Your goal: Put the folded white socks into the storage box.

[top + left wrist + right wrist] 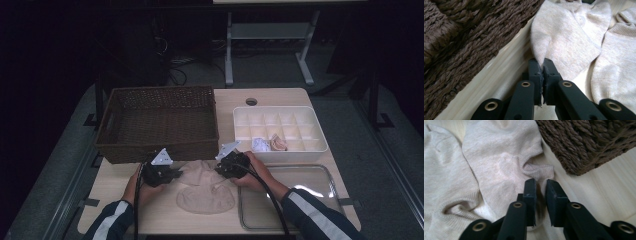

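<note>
dark room, grey floor (pixel 60 165)

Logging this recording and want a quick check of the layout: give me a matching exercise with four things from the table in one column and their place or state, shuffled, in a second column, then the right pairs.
Things
1. left gripper
2. wicker basket
3. white divided tray
4. metal tray

Place or state
A. far right of the table, two small bundles in its front compartments
B. near right corner, nothing lying in it
C. jaws shut on the edge of a beige sock
D. far left of the table, dark brown

Pairs: 1-C, 2-D, 3-A, 4-B
</note>
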A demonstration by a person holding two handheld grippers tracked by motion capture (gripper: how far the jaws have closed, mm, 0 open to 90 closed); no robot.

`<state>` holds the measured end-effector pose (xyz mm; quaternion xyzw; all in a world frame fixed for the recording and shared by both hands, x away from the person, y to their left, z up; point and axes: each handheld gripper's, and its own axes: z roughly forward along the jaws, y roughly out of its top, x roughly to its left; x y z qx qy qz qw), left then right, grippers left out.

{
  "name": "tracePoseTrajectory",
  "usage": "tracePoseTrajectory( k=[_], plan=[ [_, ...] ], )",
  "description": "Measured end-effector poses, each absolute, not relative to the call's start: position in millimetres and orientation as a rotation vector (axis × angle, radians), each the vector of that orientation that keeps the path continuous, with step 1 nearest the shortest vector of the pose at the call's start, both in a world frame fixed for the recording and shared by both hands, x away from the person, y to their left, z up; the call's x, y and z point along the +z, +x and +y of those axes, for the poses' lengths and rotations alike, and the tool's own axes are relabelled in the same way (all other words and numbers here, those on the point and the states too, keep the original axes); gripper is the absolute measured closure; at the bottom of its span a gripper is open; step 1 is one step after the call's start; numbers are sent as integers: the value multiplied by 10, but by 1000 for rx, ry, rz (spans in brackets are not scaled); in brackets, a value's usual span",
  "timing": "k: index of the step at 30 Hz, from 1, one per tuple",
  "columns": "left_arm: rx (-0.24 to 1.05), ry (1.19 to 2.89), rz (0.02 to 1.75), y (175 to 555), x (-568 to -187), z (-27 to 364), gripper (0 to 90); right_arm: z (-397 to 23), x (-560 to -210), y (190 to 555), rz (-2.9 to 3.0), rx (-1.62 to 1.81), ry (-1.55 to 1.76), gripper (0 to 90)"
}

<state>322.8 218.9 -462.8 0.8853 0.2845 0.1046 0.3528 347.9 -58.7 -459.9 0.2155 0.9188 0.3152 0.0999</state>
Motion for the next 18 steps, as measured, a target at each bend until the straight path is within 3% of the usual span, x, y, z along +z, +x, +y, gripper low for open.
tracePoseTrajectory(
  k=[6,18],
  plan=[
    [284,2250,741,3225,-4553,2224,876,-591,-4589,3475,2710,928,625,882],
    [262,2150,737,3052,-4211,2348,878,-698,-4219,3311,2660,1037,597,885]
  ],
)
